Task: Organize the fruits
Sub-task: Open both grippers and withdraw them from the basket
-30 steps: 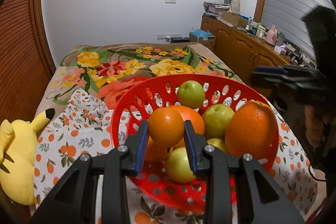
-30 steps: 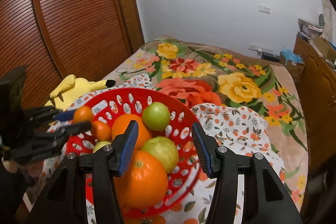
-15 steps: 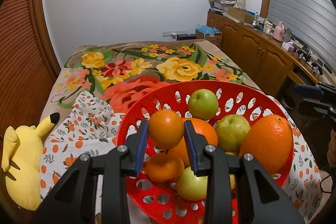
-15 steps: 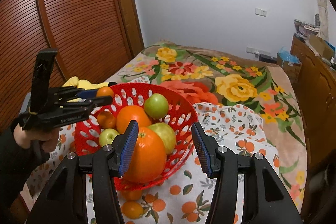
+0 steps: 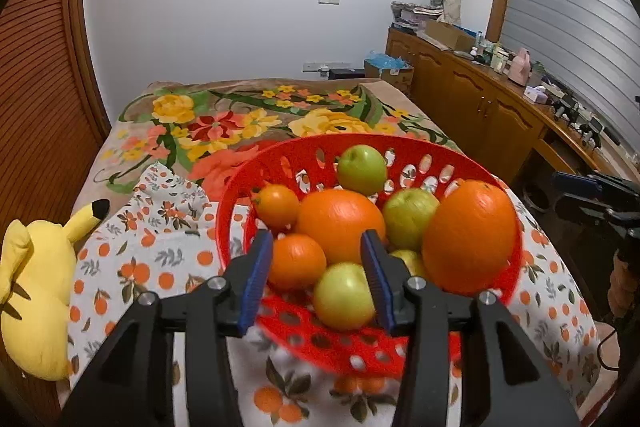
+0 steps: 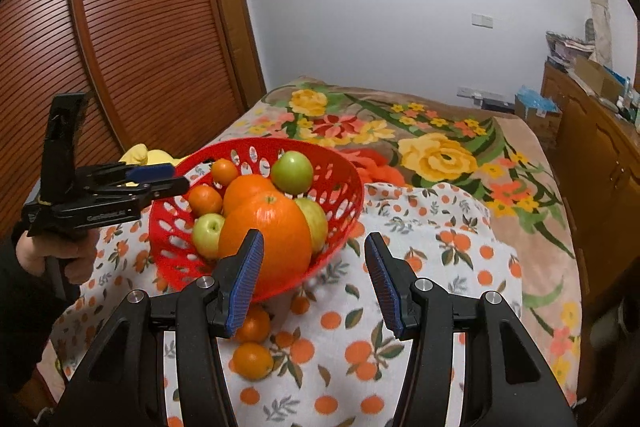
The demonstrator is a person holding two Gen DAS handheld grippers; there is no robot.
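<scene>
Left tool [image 5: 316,277] opening, empty, over red basket [image 5: 240,195] of fruit; right tool [image 6: 314,281] released, empty

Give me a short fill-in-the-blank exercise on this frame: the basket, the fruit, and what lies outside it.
1. The fruit sits in a perforated plastic basket coloured ____.
2. The topmost fruit in the pile is a ____ apple.
3. Two small oranges lie outside the basket on the ____-print cloth.
4. The yellow plush toy lies beside the cloth, nearer the ____ hand-held gripper.

Missing words: red; green; orange; left
</scene>
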